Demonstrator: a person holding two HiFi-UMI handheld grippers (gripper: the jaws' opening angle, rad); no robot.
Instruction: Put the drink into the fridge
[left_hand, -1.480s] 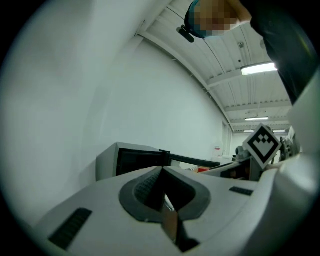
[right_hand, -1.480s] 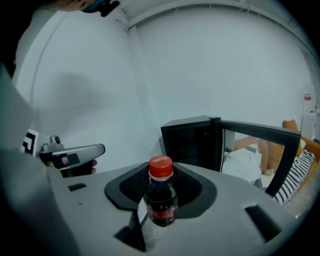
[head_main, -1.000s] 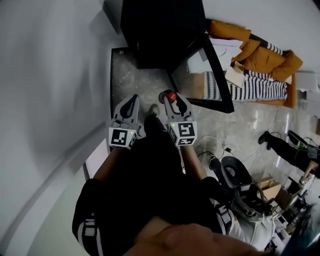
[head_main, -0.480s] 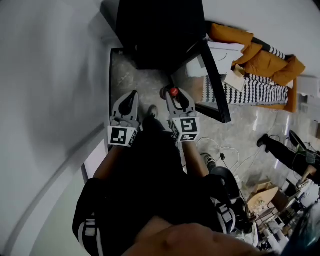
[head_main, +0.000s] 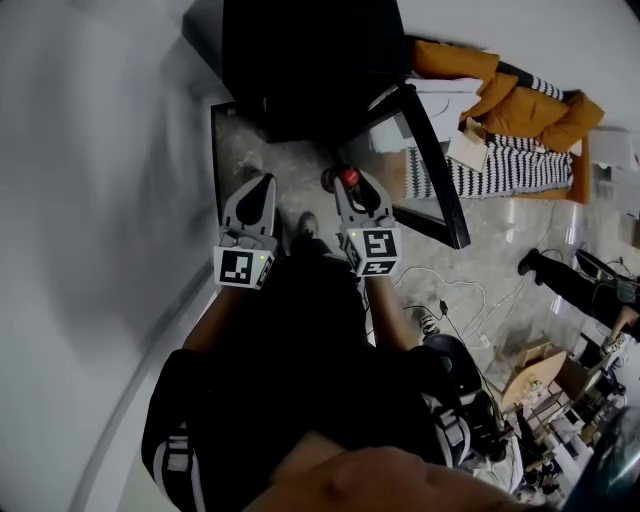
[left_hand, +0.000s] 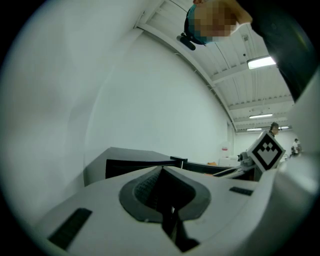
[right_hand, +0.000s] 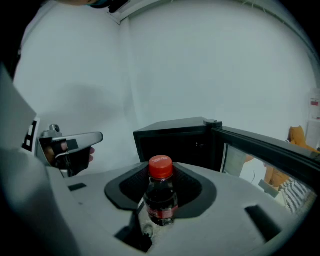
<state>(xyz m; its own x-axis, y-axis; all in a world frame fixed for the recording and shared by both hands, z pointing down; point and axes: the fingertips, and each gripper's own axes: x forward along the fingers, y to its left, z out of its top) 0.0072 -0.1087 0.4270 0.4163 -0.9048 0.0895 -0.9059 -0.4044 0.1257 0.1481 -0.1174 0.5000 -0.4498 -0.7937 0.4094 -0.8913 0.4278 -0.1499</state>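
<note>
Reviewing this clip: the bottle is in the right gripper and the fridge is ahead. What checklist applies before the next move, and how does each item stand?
1. Grip: right gripper is closed on the bottle, which is upright with its red cap on: ok.
2. Fridge door stands open: ok.
3. Free space inside the fridge: the interior is too dark to see: cannot tell.
4. Path: nothing shows between the bottle and the opening in the right gripper view: ok.
5. Left gripper is shut and empty, off to the side of the bottle: ok.
</note>
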